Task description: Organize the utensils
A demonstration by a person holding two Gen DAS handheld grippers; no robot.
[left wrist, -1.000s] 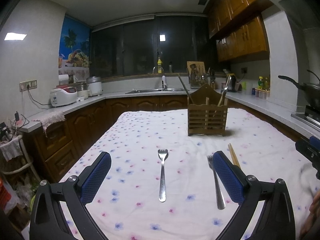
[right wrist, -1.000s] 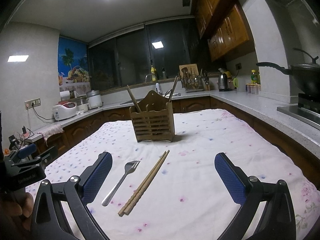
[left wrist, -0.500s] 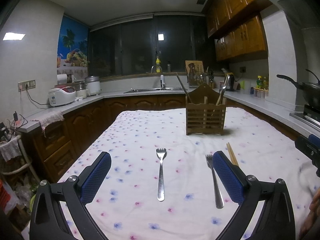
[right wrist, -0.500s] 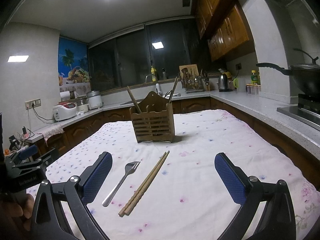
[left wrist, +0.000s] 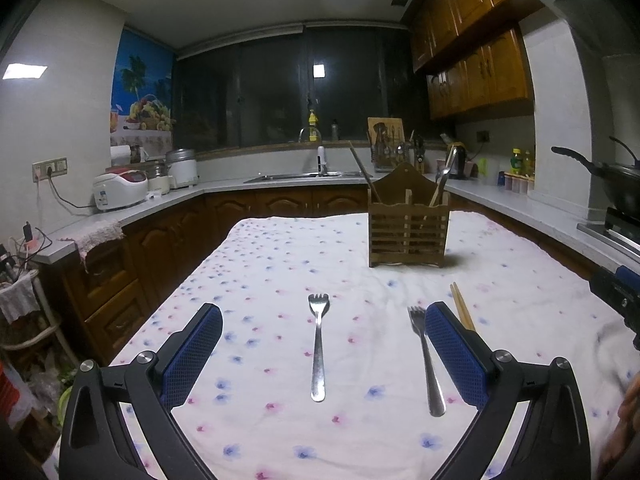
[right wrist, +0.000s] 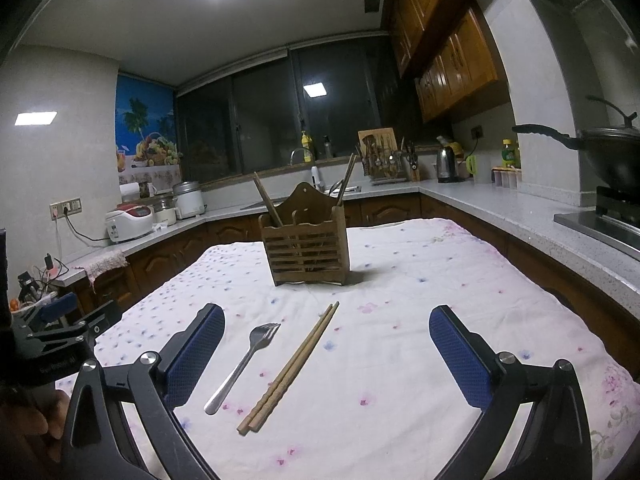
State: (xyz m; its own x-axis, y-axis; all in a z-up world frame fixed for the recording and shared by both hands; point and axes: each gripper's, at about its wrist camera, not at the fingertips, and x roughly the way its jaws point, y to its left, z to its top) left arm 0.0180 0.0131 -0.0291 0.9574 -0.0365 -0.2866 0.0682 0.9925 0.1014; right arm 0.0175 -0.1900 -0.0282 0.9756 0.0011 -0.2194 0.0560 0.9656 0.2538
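Note:
A wooden utensil holder [left wrist: 407, 232] stands on the flowered tablecloth [left wrist: 280, 264], with chopsticks and a spoon in it. It also shows in the right wrist view [right wrist: 306, 250]. A steel fork [left wrist: 318, 344] lies between the fingers of my open left gripper [left wrist: 320, 350]. A second fork [left wrist: 426, 360] lies by its right finger, beside a pair of chopsticks [left wrist: 462, 312]. In the right wrist view that fork [right wrist: 244, 362] and the chopsticks [right wrist: 290, 366] lie between the fingers of my open, empty right gripper [right wrist: 326, 350].
Kitchen counters ring the table [right wrist: 460, 280]: a sink [left wrist: 304, 178] at the back, rice cookers [left wrist: 120, 190] at the left, a wok [right wrist: 600, 156] on the stove at the right. The other gripper shows at each view's edge [right wrist: 52, 332].
The left wrist view has shifted slightly; the holder and forks sit a little lower and left in it. The right gripper has hardly moved. Both stay open.

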